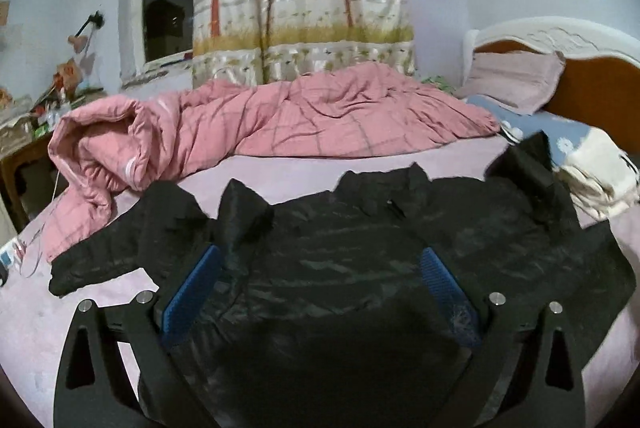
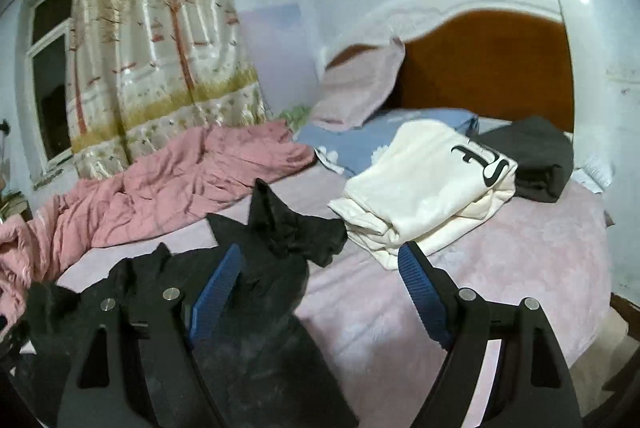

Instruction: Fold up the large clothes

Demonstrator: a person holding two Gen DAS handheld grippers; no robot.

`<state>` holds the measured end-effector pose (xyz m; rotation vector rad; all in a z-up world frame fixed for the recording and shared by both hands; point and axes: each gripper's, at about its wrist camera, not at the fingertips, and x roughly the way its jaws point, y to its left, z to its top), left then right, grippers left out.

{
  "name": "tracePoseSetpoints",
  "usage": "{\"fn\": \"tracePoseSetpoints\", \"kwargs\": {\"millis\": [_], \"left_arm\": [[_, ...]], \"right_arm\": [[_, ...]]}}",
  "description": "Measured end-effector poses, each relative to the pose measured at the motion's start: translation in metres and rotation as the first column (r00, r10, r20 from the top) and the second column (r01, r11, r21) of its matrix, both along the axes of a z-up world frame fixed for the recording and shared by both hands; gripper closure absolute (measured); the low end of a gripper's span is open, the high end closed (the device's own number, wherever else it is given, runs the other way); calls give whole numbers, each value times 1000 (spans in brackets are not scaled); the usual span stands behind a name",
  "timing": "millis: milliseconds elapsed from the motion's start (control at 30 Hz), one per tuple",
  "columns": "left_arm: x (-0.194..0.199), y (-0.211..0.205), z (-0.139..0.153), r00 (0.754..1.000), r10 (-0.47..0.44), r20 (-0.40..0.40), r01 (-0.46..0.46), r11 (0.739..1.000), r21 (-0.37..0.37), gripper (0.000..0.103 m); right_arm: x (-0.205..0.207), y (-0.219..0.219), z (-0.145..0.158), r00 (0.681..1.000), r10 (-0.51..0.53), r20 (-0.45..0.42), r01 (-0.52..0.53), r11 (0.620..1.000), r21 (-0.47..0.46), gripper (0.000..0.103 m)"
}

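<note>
I work over a bed (image 2: 500, 268) covered with a pale pink sheet (image 1: 280, 168). A black jacket (image 1: 340, 248) lies spread flat on the sheet at the near edge, some parts sticking up. A crumpled pink quilt (image 1: 280, 116) lies along the far side, touching the jacket's left end. Toward the headboard (image 2: 480, 60), a folded white garment (image 2: 432, 180) rests on the sheet just beside the jacket. A folded dark garment (image 2: 536, 160) sits behind it, touching it. A blue pillow (image 2: 360, 140) lies against the headboard end, and a pink pillow (image 2: 360, 88) leans above it.
</note>
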<state>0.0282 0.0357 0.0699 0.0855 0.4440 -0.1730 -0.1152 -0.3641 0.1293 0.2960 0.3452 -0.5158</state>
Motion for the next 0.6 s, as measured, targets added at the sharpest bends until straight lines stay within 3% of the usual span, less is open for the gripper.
{"fn": "tracePoseSetpoints", "kwargs": {"millis": [133, 200, 267, 300, 367, 467, 600], "left_arm": [[20, 0, 1, 1000, -3, 10, 3, 1000, 5, 4], [26, 3, -1, 1000, 28, 9, -28, 1000, 12, 4], [29, 13, -3, 999, 42, 0, -42, 999, -13, 4], [30, 18, -5, 998, 55, 3, -55, 998, -13, 4], [34, 26, -8, 995, 98, 7, -98, 995, 8, 4], [42, 38, -15, 992, 120, -35, -120, 993, -14, 4], [52, 40, -23, 988, 145, -56, -146, 989, -6, 4]], "right_arm": [[63, -35, -5, 991, 28, -129, -25, 999, 25, 20], [97, -59, -17, 980, 96, -176, -68, 985, 158, 20], [131, -88, -41, 968, 145, -205, -71, 941, 330, 20], [141, -98, -52, 966, 143, -216, -55, 928, 369, 21], [161, -115, -75, 957, 103, -271, 8, 926, 378, 22], [183, -129, -101, 945, 132, -301, 7, 908, 418, 22], [208, -145, -119, 946, 180, -270, -25, 871, 491, 28]]}}
